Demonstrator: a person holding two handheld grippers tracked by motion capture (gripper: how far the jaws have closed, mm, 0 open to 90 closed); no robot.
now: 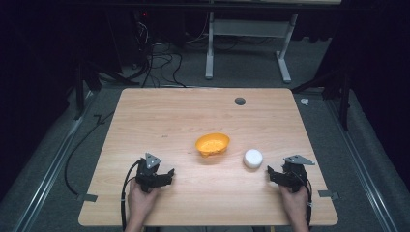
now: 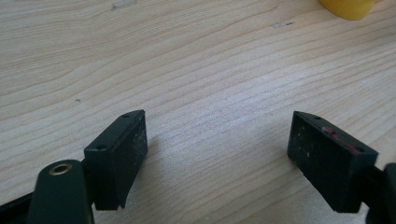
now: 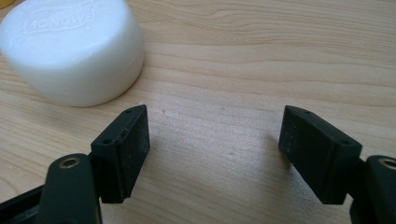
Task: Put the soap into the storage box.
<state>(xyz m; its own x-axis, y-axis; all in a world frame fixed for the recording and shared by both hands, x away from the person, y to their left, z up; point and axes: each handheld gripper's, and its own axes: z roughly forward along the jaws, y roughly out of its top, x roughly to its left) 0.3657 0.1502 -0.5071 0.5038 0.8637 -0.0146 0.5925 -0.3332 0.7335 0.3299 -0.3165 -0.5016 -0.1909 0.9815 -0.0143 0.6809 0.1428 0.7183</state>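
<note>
From above, the left claw (image 1: 167,175) and right claw (image 1: 271,174) rest on the desk (image 1: 159,121), the white tub (image 1: 253,158) just beside the right one, near an orange bowl (image 1: 212,144). In both gripper views the jaws are spread over bare wood, pinching nothing.

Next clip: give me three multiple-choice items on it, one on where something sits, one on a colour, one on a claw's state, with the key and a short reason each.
1. Where is the white round block relative to the bowl?
A. inside it
B. beside it, toward the right claw
C. beside the left claw

2. What colour is the bowl?
A. blue
B. green
C. orange-yellow

3. How does the right claw stand?
A. jaws apart over bare table
B. shut on the block
C. shut on the bowl

Key: 1 B, the high view shows the block on the table between bowl and right claw. 2 C, the bowl is plainly orange-yellow. 3 A, the right gripper view shows only wood between its jaws.
</note>
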